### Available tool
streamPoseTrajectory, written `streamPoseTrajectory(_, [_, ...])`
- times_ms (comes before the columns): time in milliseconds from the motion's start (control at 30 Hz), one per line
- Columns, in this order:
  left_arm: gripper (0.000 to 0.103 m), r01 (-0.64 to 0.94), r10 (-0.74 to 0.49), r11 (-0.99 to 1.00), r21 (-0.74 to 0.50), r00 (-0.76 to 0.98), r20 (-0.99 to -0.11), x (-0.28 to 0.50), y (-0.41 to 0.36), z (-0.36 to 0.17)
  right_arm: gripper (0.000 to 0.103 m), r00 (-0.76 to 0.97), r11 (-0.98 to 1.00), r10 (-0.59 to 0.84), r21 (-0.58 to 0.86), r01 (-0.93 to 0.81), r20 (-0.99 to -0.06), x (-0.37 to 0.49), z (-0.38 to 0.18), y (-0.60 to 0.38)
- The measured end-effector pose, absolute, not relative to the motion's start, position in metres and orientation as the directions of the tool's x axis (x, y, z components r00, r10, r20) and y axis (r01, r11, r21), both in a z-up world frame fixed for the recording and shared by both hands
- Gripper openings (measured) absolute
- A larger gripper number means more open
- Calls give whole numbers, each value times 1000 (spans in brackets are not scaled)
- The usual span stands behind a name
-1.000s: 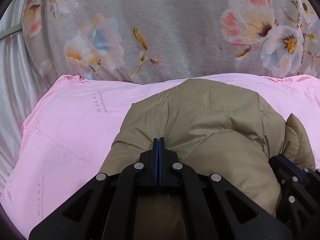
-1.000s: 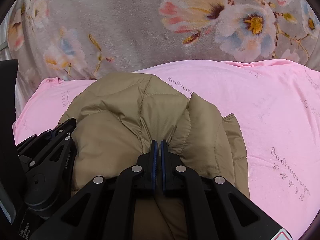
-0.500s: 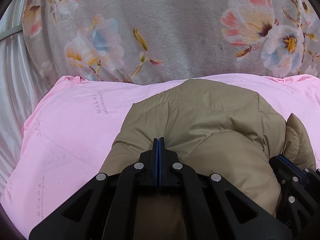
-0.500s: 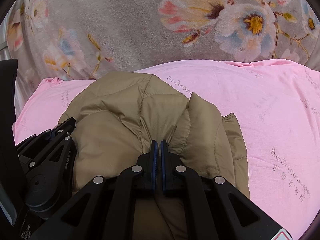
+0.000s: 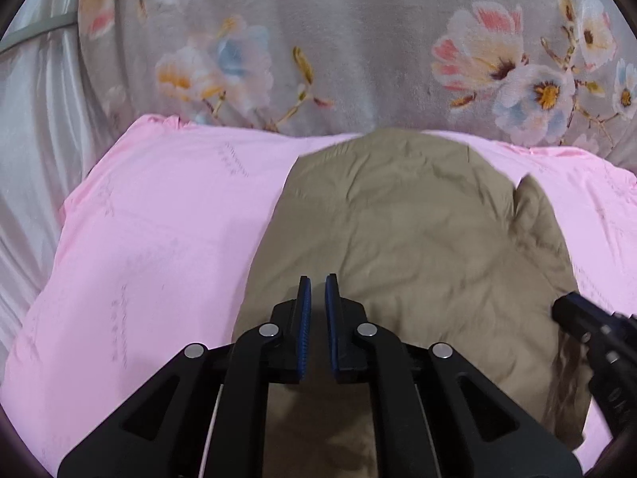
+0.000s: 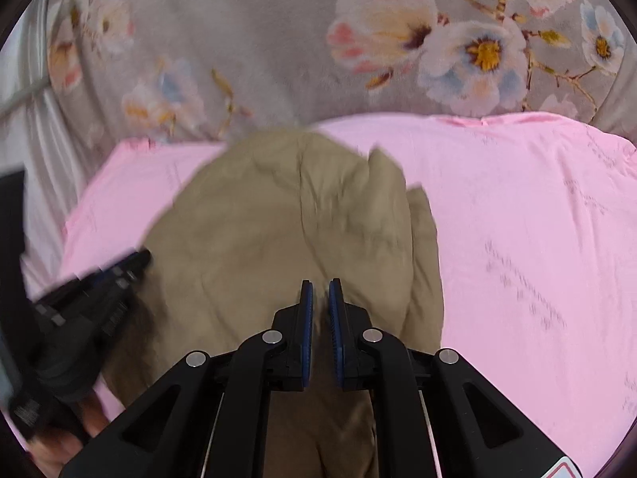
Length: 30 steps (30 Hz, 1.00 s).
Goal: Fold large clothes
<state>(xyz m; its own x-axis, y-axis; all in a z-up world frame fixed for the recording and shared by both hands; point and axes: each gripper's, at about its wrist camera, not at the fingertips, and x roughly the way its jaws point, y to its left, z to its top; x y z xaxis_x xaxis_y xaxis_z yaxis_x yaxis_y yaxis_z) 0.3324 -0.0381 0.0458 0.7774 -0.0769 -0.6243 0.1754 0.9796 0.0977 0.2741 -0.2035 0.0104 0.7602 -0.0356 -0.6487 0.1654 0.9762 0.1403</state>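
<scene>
Both tongs [image 5: 315, 285] [image 6: 321, 288], just parting and seemingly empty, hover over the tan jacket [image 5: 406, 231].

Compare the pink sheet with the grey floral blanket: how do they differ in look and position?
The pink sheet is plain pink with faint print; the floral blanket is grey with large flowers. The sheet lies nearer, with the tan jacket on it; the blanket lies beyond and bears nothing visible. Both are soft, spread fabrics.
</scene>
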Motion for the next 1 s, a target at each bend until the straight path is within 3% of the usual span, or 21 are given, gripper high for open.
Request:
streamPoseTrajectory(167, [6, 154, 3, 964, 215, 805, -593, 312, -50, 27, 8, 737, 981, -124, 31, 194, -664, 268, 11, -186])
streamPoseTrajectory(300, [7, 178, -57, 975, 135, 781, -622, 291, -36, 39, 13, 746, 983, -120, 25, 180, -655, 230, 26, -172])
streamPoseTrajectory(367, [8, 176, -70, 978, 109, 779, -623, 275, -28, 44, 26, 751, 982, -137, 12, 189, -645, 209, 28, -165])
streamPoseTrajectory(500, [19, 182, -112, 982, 45, 761, -639, 238, -9, 38, 33, 744, 981, -131, 24, 194, -655, 170, 18, -153])
streamPoseTrajectory(667, [20, 177, -107, 983, 41, 748, -655, 199, 7, 18, 50, 740, 976, -167, -4, 217, -652, 132, -1, -144])
streamPoseTrajectory(700, [25, 182, -111, 983, 40, 742, -661, 191, 9, 13, 52, 739, 976, -170, -6, 219, -652, 126, -5, -142])
streamPoseTrajectory(800, [64, 193, -130, 981, 19, 728, -673, 176, 11, 3, 65, 734, 973, -180, -9, 231, -654, 115, -17, -141])
streamPoseTrajectory(867, [74, 191, -142, 982, 7, 750, -646, 167, 14, 6, 72, 727, 971, -181, -3, 239, -662, 109, -25, -143])
streamPoseTrajectory(933, [94, 175, -134, 985, 7, 783, -608, 158, 16, 9, 75, 719, 969, -174, 13, 247, -673, 106, -28, -144])
streamPoseTrajectory(1000, [94, 165, -125, 986, 10, 787, -604, 153, 16, 8, 80, 729, 965, -181, 26, 263, -660, 102, -27, -147])
